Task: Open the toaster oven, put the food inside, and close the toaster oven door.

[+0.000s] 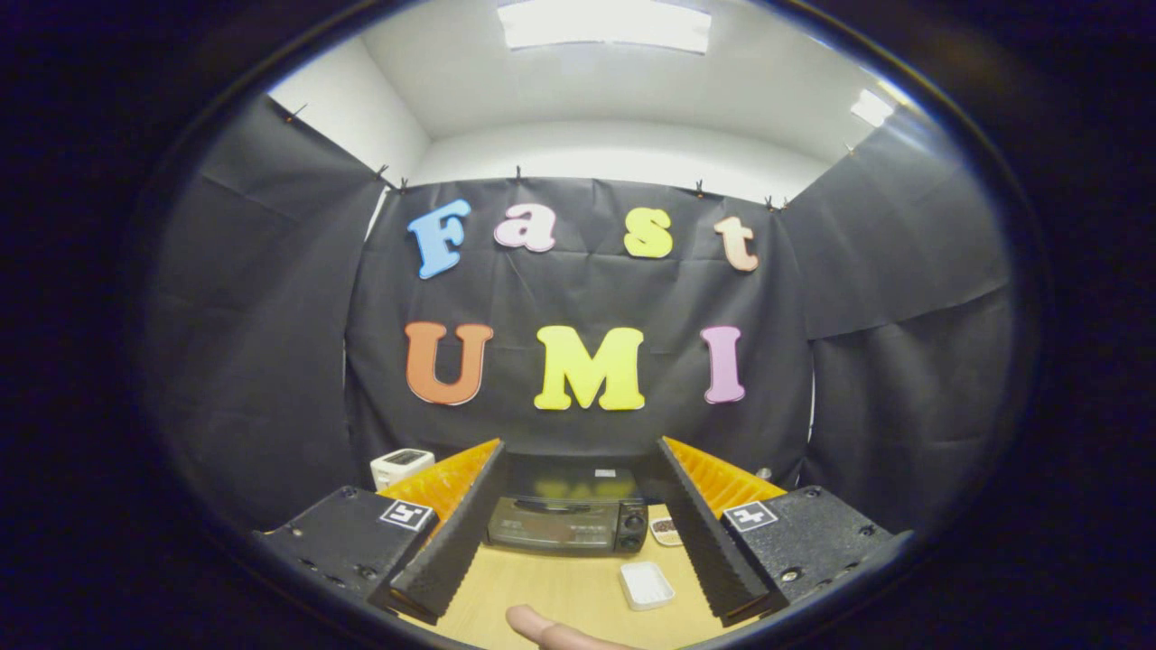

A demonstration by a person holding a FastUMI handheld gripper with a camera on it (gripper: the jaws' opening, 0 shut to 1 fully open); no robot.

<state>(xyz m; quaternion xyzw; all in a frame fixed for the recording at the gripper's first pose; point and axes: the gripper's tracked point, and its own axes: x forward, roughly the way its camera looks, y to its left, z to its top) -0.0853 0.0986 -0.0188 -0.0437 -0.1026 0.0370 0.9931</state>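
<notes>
A dark toaster oven stands at the far side of the wooden table, its glass door shut, with knobs on its right end. It sits beyond my gripper, framed between the two ridged black fingers, which stand wide apart and hold nothing. A small dish of dark food lies just right of the oven, beside the right finger. A white rectangular tray lies nearer on the table, inside the right finger.
A white boxy device sits at the back left, past the left finger. A person's fingertip pokes in at the table's near edge. Black cloth walls close in the booth on three sides.
</notes>
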